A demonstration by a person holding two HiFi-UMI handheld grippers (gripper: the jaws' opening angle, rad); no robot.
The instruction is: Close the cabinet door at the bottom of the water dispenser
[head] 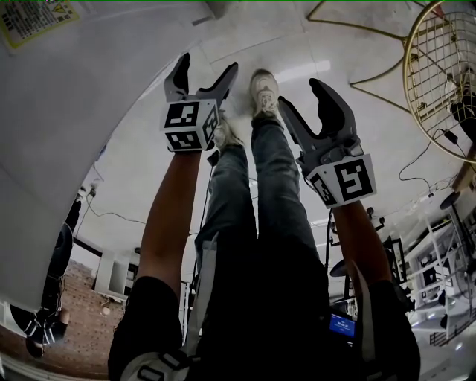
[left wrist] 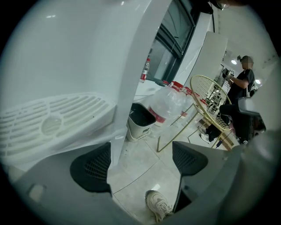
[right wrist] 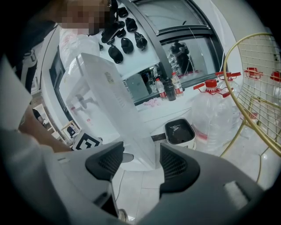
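Floor tiles (head: 357, 74) underlie left hand-held gripper (head: 208, 63) and right hand-held gripper (head: 299, 92), both released.

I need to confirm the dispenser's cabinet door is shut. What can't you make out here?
- Right gripper view: the cabinet door cannot be judged; the water dispenser's lower front sits behind the right gripper.
- Left gripper view: only the vented panel shows; the front is out of frame.
- Head view: the yellow label is cut by the edge, print too small.
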